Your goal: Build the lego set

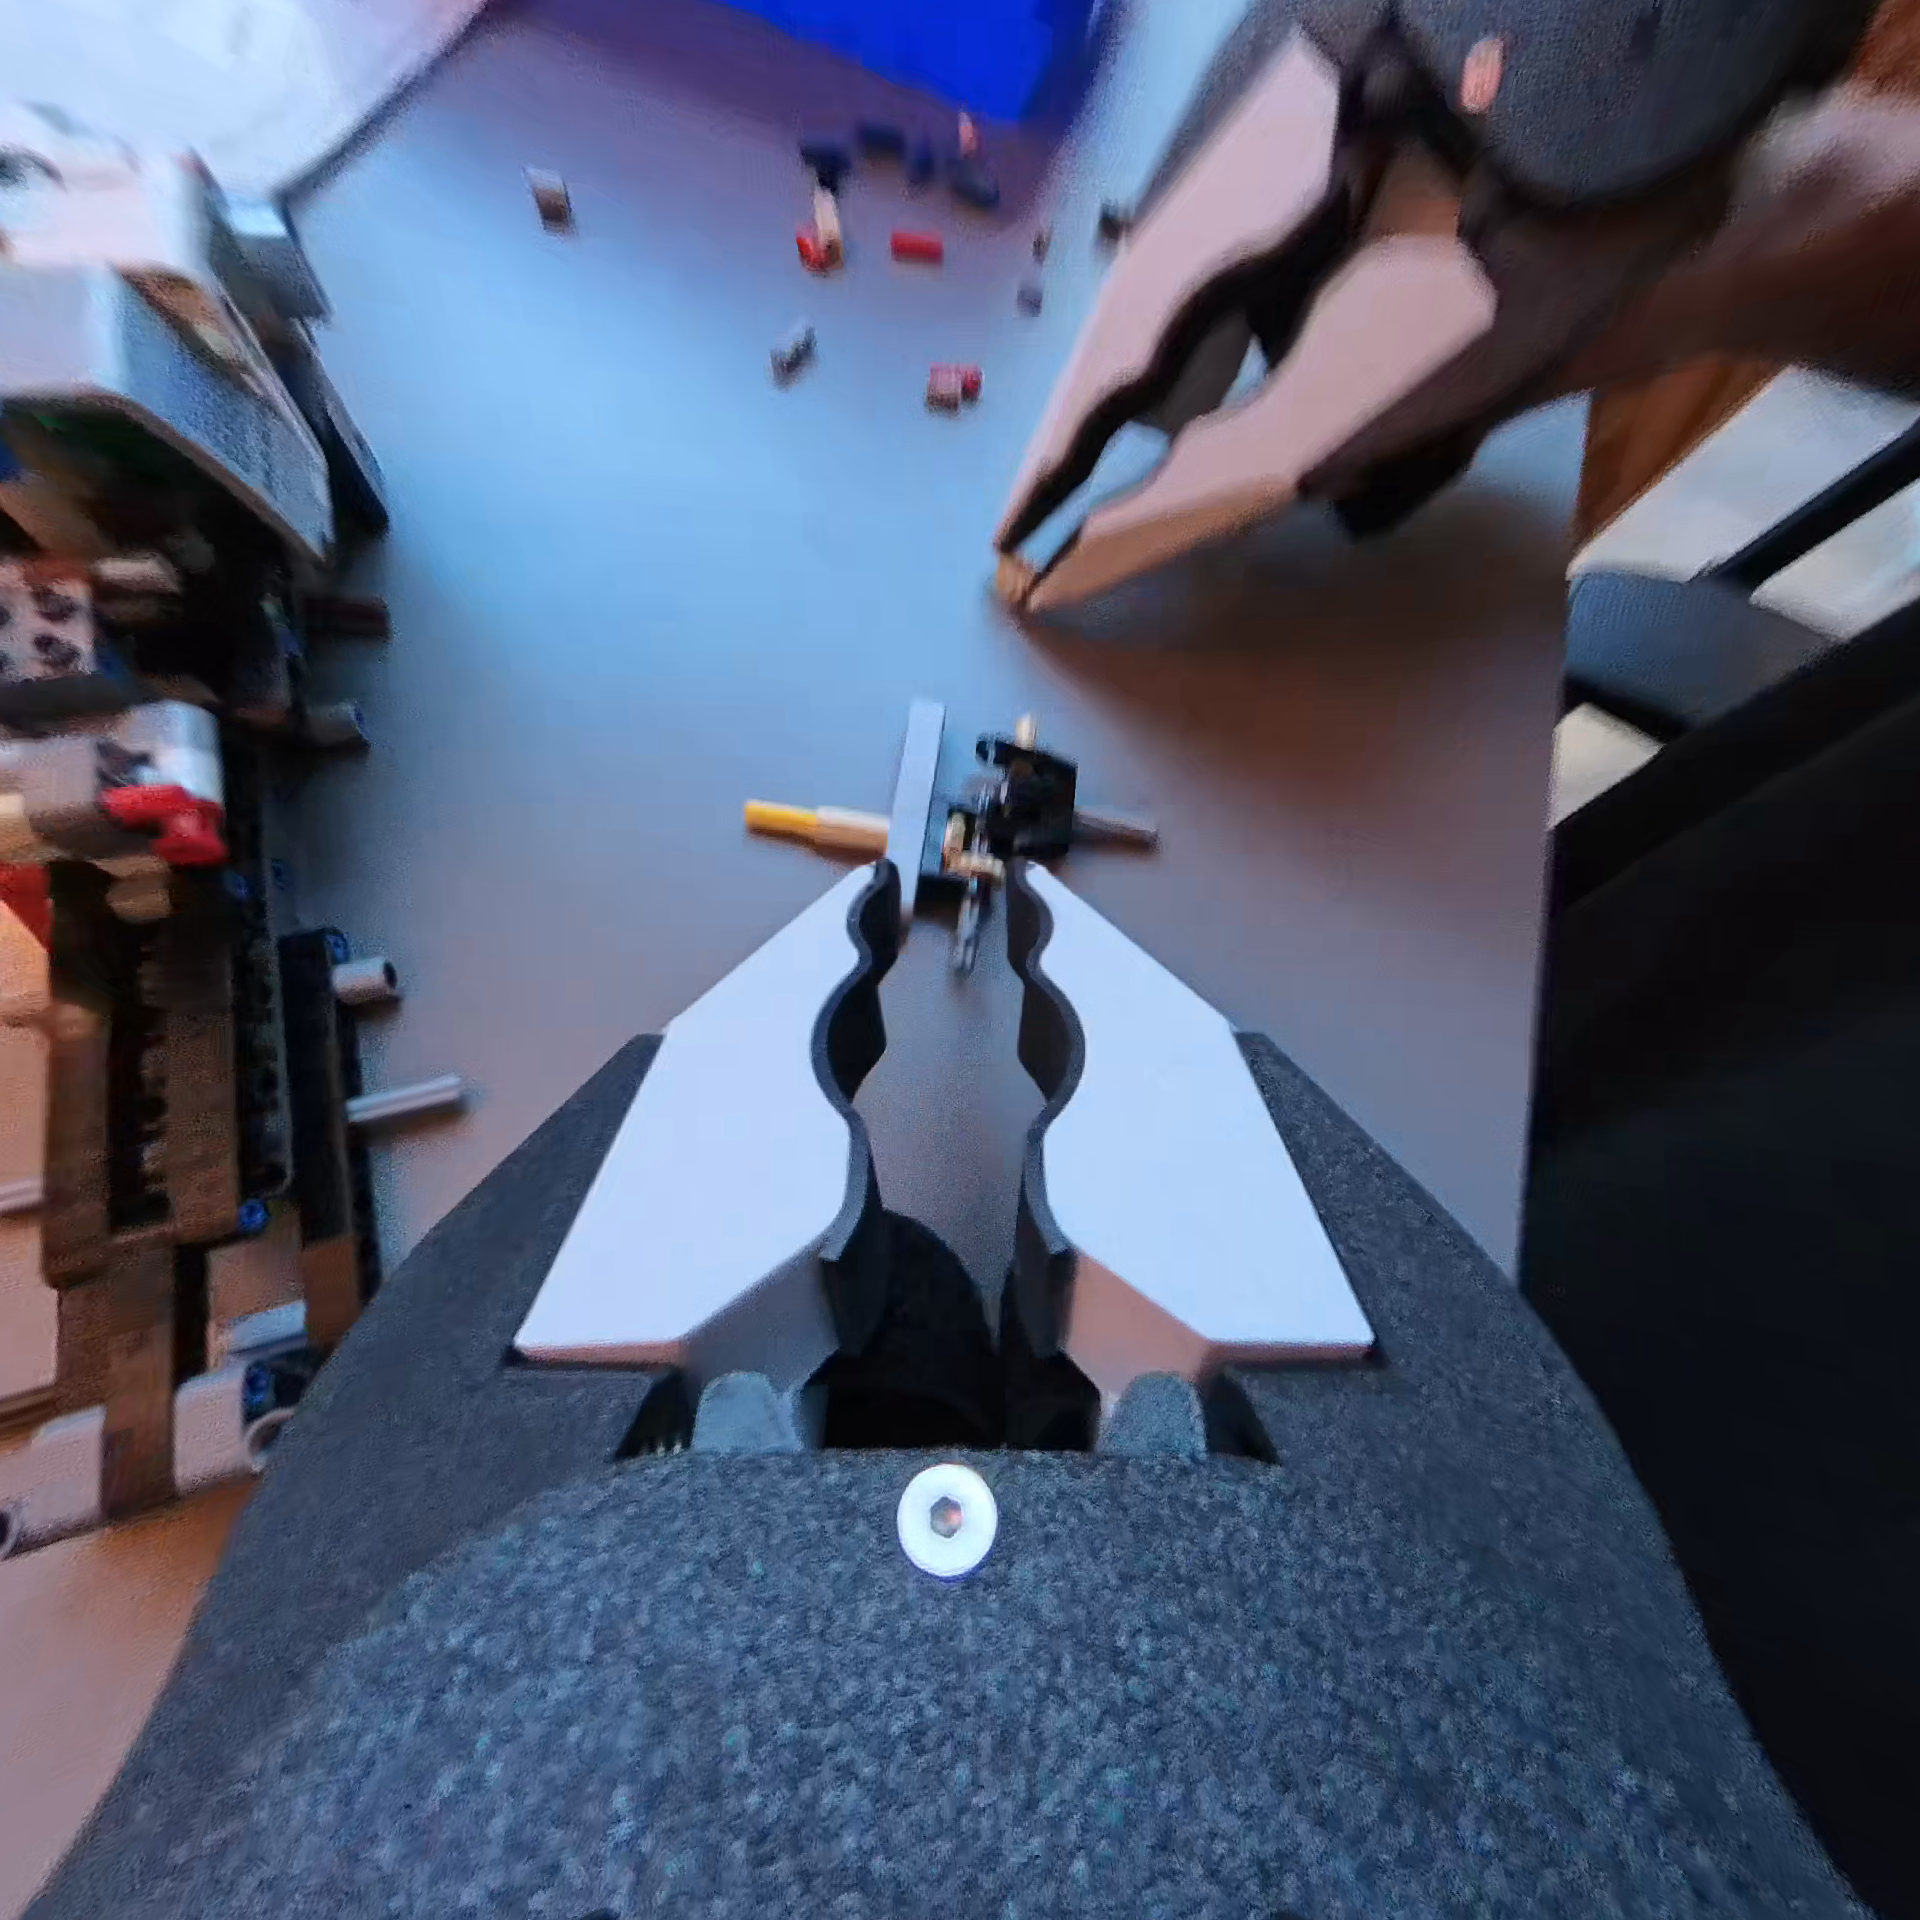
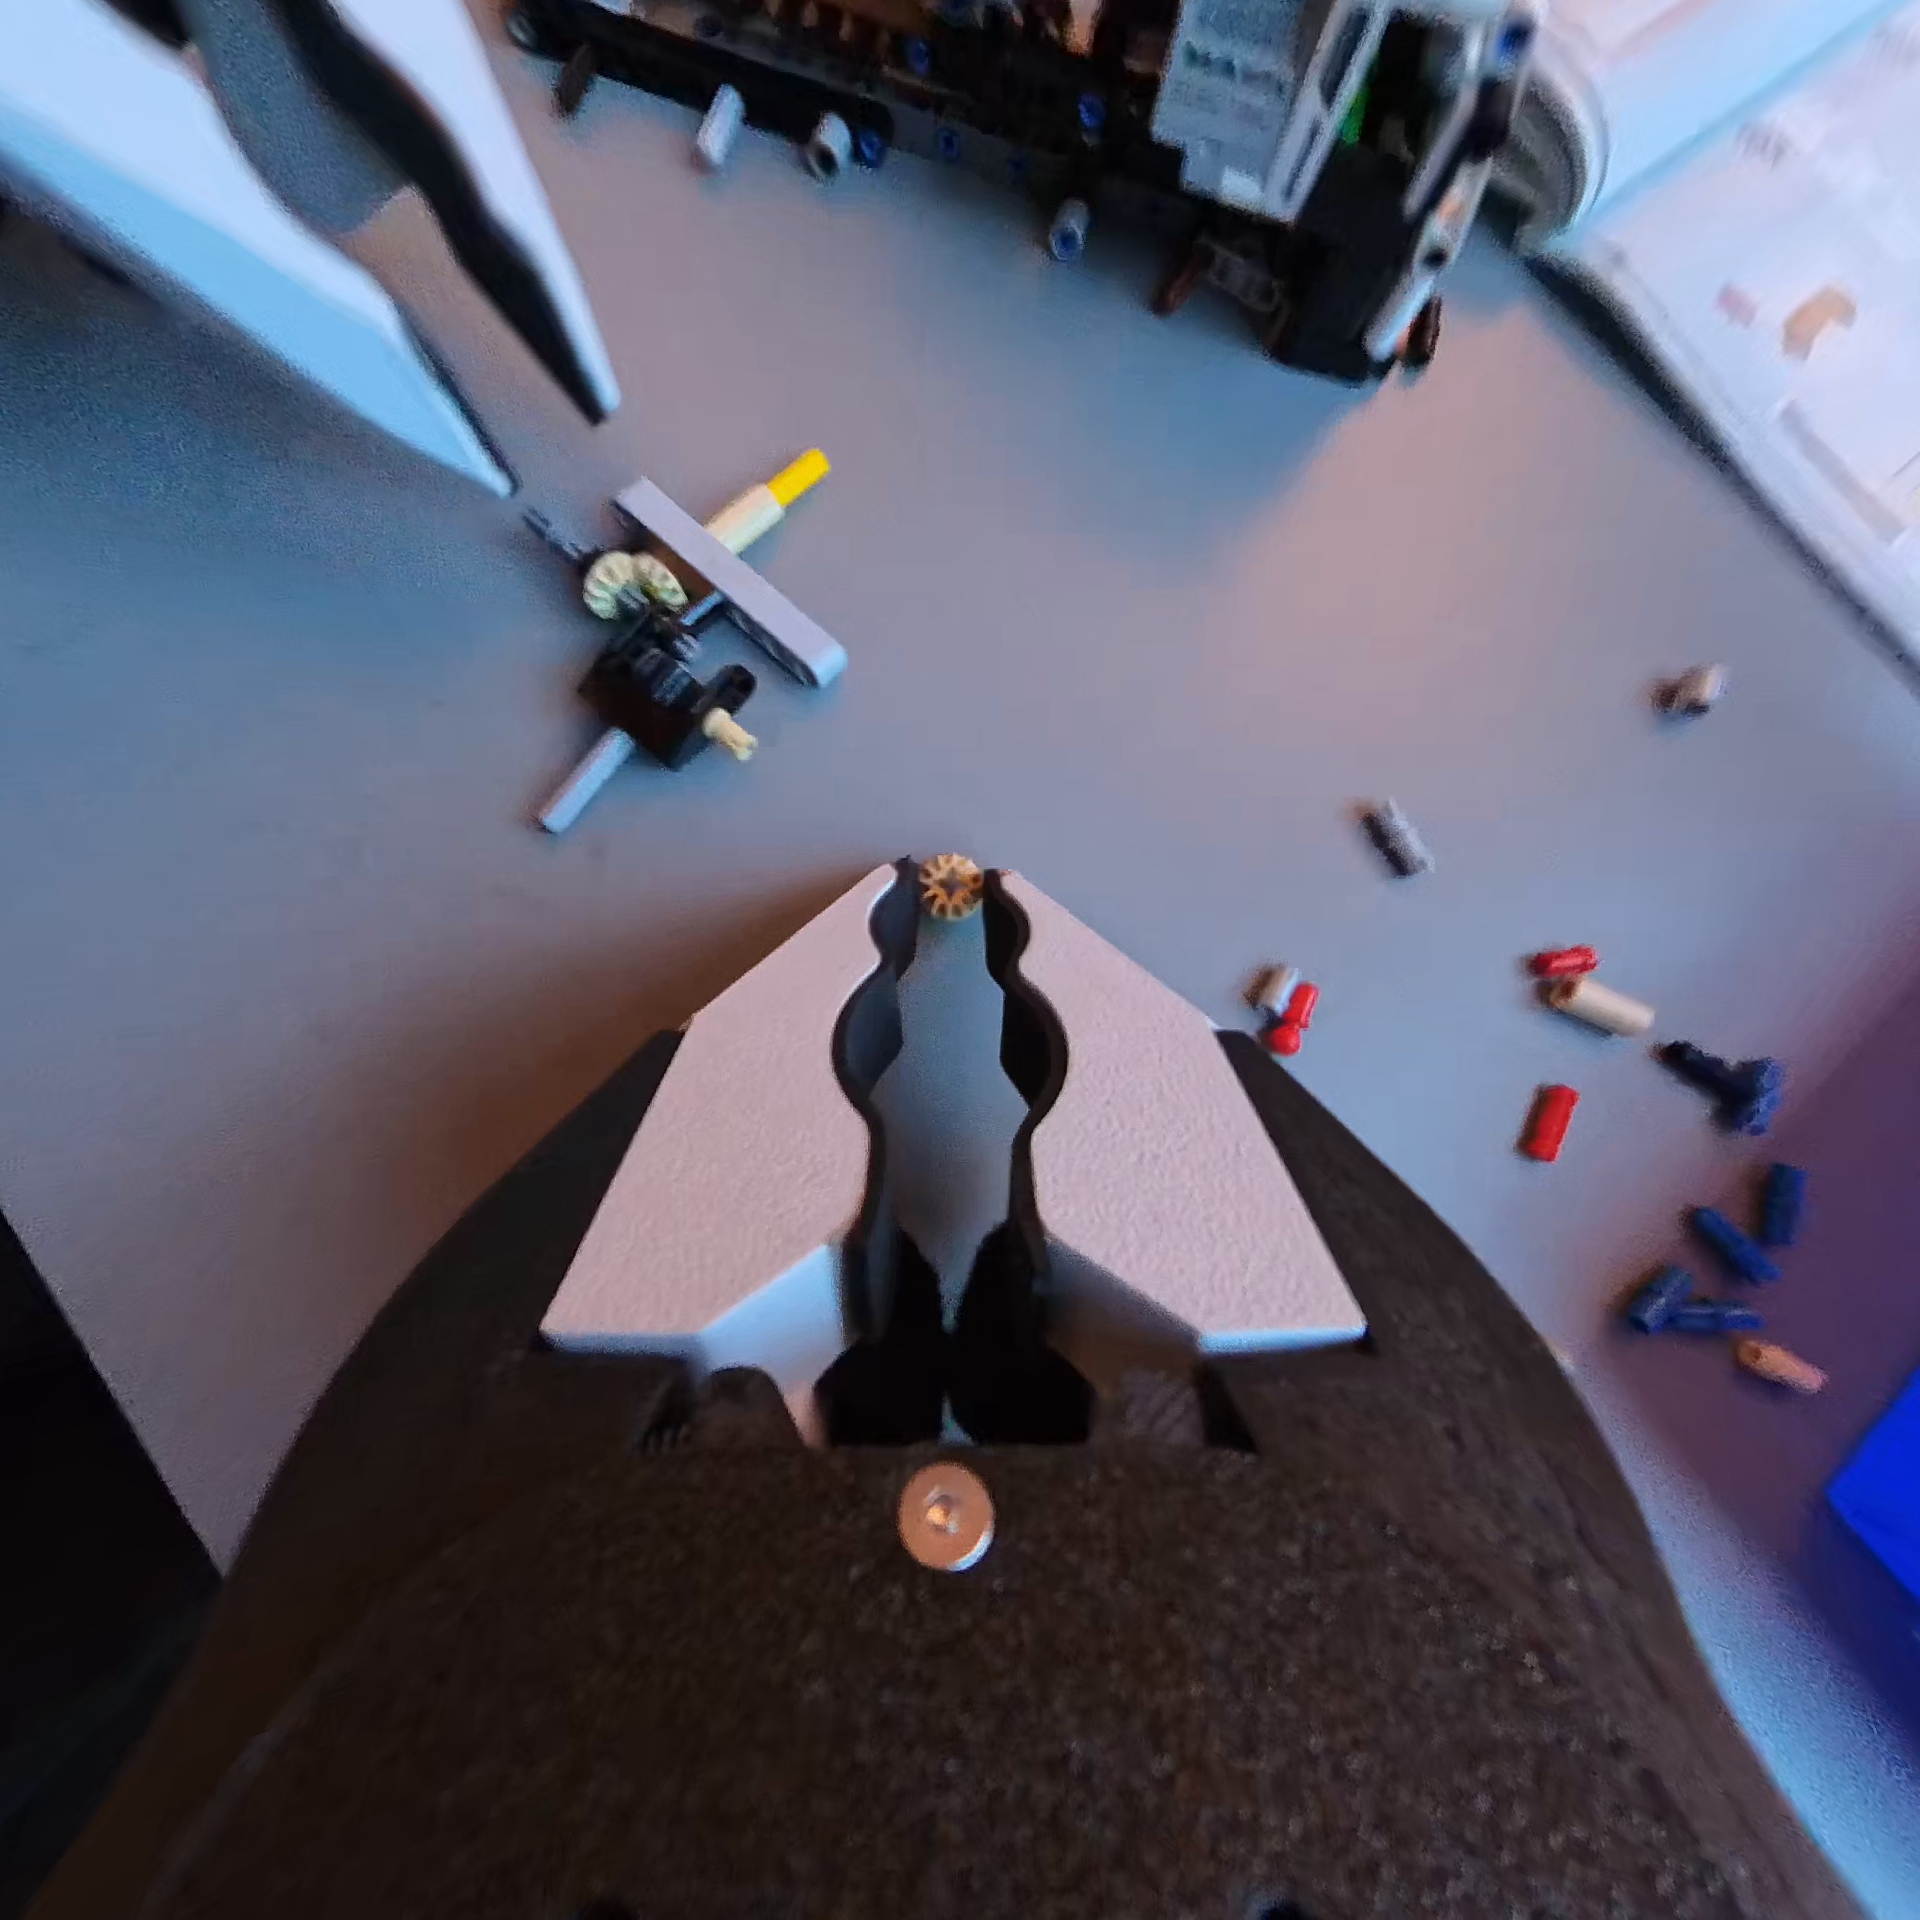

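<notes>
A small sub-assembly lies on the grey table: a grey beam, a yellow-tipped axle, a tan gear, a black connector block and a grey axle. My left gripper is open, its tips just short of the sub-assembly on either side; it also shows in the right wrist view. My right gripper is shut on a small tan gear and is held above the table to the right of the sub-assembly; it also shows in the left wrist view.
A large black and grey Technic model stands along one table edge. Loose red, blue and tan pins are scattered farther along the table. A blue box and an open booklet lie at the edges. The tips of one gripper are about 10 cm away from the tips of the other. The black connector block sits 4 cm or so from the ends of my left fingers. Look for it in the left wrist view too. The left tips stand about 5 cm off the grey axle. It turns up in the left wrist view as well.
</notes>
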Demonstrator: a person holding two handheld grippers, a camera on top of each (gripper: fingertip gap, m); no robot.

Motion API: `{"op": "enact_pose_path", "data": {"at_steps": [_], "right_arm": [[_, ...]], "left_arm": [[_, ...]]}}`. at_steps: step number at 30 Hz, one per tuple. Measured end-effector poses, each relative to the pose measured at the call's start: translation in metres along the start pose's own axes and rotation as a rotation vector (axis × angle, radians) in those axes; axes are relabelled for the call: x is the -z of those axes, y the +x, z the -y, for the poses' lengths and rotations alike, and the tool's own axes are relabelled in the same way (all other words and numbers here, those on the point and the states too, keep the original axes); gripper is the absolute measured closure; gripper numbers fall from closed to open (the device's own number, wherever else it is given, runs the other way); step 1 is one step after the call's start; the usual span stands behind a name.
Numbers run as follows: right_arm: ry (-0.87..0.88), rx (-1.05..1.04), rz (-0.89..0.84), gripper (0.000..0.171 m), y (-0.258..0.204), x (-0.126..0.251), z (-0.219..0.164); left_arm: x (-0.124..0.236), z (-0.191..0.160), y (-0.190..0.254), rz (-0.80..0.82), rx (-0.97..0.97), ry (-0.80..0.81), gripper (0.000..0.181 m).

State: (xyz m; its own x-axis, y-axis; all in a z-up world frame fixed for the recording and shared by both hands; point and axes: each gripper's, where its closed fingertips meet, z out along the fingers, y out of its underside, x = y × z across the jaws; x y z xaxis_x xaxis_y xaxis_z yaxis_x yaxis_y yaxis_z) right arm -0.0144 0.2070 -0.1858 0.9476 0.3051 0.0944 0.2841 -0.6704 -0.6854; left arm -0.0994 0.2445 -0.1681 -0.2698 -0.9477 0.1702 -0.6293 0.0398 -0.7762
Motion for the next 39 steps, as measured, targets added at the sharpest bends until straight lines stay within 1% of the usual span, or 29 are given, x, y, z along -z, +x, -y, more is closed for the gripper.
{"op": "enact_pose_path", "data": {"at_steps": [2, 5, 7, 8, 9, 13, 15, 17, 21, 24, 25, 27, 28, 29, 30, 32, 35, 39], "right_arm": [[0.062, 0.096, -0.055, 0.160, -0.005, 0.007, 0.017], [0.180, 0.266, -0.110, 0.160, -0.025, 0.023, 0.051], [0.229, 0.366, -0.144, 0.160, -0.038, 0.031, 0.066], [0.256, 0.403, -0.148, 0.160, -0.044, 0.036, 0.072], [0.279, 0.424, -0.152, 0.160, -0.048, 0.040, 0.075], [0.310, 0.434, -0.145, 0.160, -0.055, 0.050, 0.076], [0.317, 0.423, -0.121, 0.160, -0.059, 0.051, 0.074], [0.329, 0.397, -0.103, 0.160, -0.062, 0.052, 0.074], [0.374, 0.334, -0.029, 0.160, -0.070, 0.055, 0.077], [0.390, 0.393, -0.088, 0.160, -0.068, 0.057, 0.076], [0.396, 0.426, -0.114, 0.160, -0.068, 0.058, 0.077], [0.422, 0.486, -0.158, 0.160, -0.072, 0.061, 0.080], [0.443, 0.508, -0.161, 0.160, -0.077, 0.063, 0.083], [0.460, 0.522, -0.162, 0.160, -0.080, 0.064, 0.085], [0.473, 0.531, -0.170, 0.160, -0.082, 0.066, 0.088], [0.479, 0.537, -0.177, 0.160, -0.082, 0.067, 0.089], [0.491, 0.522, -0.176, 0.160, -0.080, 0.069, 0.091], [0.500, 0.539, -0.188, 0.160, -0.081, 0.069, 0.094]], "left_arm": [[0.005, 0.020, 0.004, -0.061, 0.070, 0.072, 0.163], [0.003, 0.045, 0.022, -0.272, 0.204, 0.138, 0.162], [0.005, 0.061, 0.035, -0.432, 0.312, 0.196, 0.162], [0.007, 0.066, 0.038, -0.484, 0.355, 0.223, 0.163], [0.008, 0.069, 0.039, -0.507, 0.377, 0.243, 0.173], [0.010, 0.067, 0.044, -0.483, 0.358, 0.261, 0.181], [0.011, 0.064, 0.049, -0.473, 0.333, 0.258, 0.181], [0.014, 0.060, 0.055, -0.495, 0.310, 0.245, 0.181], [0.022, 0.061, 0.063, -0.534, 0.282, 0.274, 0.181], [0.027, 0.058, 0.052, -0.494, 0.307, 0.278, 0.181], [0.029, 0.057, 0.052, -0.512, 0.326, 0.274, 0.181], [0.031, 0.058, 0.055, -0.560, 0.368, 0.276, 0.162], [0.033, 0.060, 0.058, -0.597, 0.380, 0.285, 0.166], [0.034, 0.063, 0.061, -0.623, 0.386, 0.299, 0.173], [0.034, 0.064, 0.061, -0.627, 0.383, 0.306, 0.175], [0.033, 0.064, 0.061, -0.617, 0.371, 0.303, 0.176], [0.038, 0.067, 0.064, -0.647, 0.372, 0.324, 0.172], [0.040, 0.069, 0.063, -0.689, 0.419, 0.358, 0.169]]}}
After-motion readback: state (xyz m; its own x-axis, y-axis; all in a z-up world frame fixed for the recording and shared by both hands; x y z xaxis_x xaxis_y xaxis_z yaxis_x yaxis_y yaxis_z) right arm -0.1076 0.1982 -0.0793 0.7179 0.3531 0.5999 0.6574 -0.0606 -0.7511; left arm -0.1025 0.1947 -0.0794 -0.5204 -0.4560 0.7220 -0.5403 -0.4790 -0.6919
